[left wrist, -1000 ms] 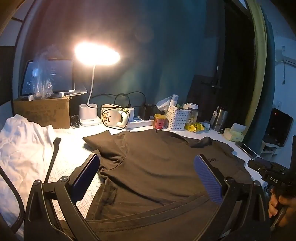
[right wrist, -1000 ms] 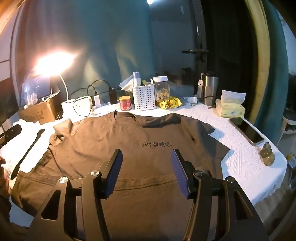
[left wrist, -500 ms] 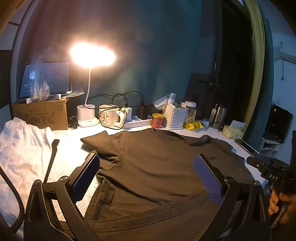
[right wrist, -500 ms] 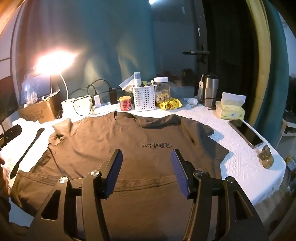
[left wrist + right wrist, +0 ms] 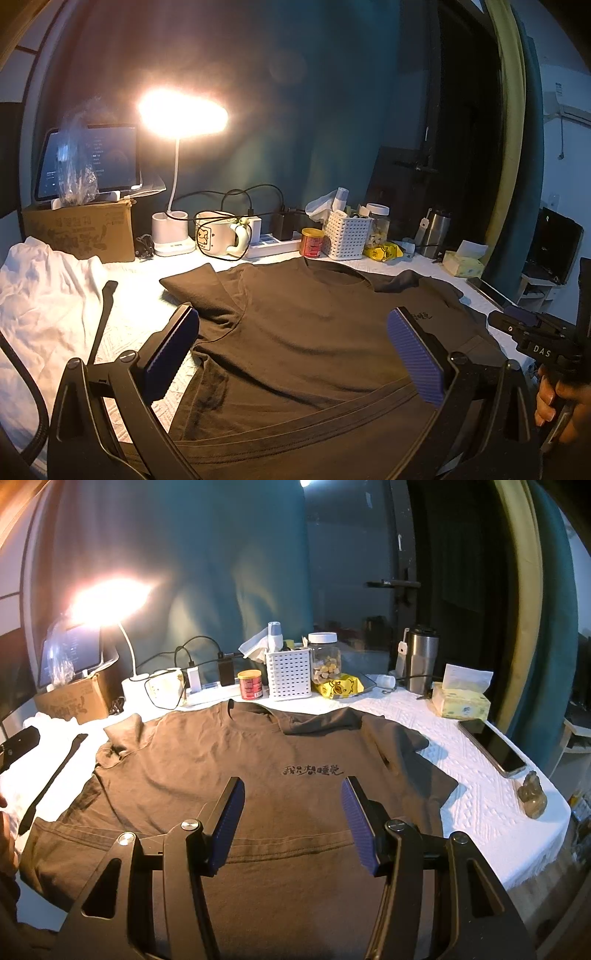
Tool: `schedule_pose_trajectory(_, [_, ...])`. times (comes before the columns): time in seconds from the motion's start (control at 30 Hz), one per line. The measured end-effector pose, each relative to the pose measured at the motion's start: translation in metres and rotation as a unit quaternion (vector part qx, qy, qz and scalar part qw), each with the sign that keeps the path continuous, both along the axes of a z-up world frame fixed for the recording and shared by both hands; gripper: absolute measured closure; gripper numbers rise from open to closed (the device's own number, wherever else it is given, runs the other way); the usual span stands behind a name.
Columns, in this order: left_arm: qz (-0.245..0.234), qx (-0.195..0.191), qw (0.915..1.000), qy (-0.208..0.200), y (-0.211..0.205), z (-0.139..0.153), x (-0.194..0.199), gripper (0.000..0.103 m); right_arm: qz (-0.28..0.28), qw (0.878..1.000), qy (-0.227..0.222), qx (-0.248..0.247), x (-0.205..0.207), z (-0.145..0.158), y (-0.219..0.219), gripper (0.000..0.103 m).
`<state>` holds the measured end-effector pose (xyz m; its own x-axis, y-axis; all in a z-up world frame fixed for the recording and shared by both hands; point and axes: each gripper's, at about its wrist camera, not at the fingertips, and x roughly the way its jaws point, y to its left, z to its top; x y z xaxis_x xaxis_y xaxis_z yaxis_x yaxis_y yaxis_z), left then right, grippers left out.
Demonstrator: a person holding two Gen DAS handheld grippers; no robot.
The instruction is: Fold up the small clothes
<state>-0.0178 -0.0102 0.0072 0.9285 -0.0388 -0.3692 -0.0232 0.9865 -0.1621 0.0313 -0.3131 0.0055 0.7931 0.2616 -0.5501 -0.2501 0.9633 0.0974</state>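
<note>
You have both tongs apart and empty, hovering over the near hem of the brown T-shirt (image 5: 229, 768), which lies flat, chest up, across the middle of the counter (image 5: 476, 794). Judging by that, the first fold is yet to start.

Left tongs (image 5: 291, 354): take the rumpled sleeve (image 5: 199, 288) at centre left of the frame, lift it just clear and lay it inward. Right tongs (image 5: 291, 823): pinch both layers at the hem, or the lower one will drag.

The left wrist view alone shows the white garment (image 5: 40, 295) heaped at far left and your hand (image 5: 557, 402) at lower right. The right wrist view alone shows the whole chest print (image 5: 310, 770), the phone (image 5: 493, 747) and the figurine (image 5: 532, 794) at right.
</note>
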Motion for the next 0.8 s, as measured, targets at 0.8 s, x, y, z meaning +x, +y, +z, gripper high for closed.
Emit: schedule_pose_trajectory(0.8, [0.002,0.003,1.0000,-0.002,0.0019,-0.0010,0.0002,0.002,-0.003,1.000,0.002,-0.003,0.0025,-0.0040,-0.0015,0.045])
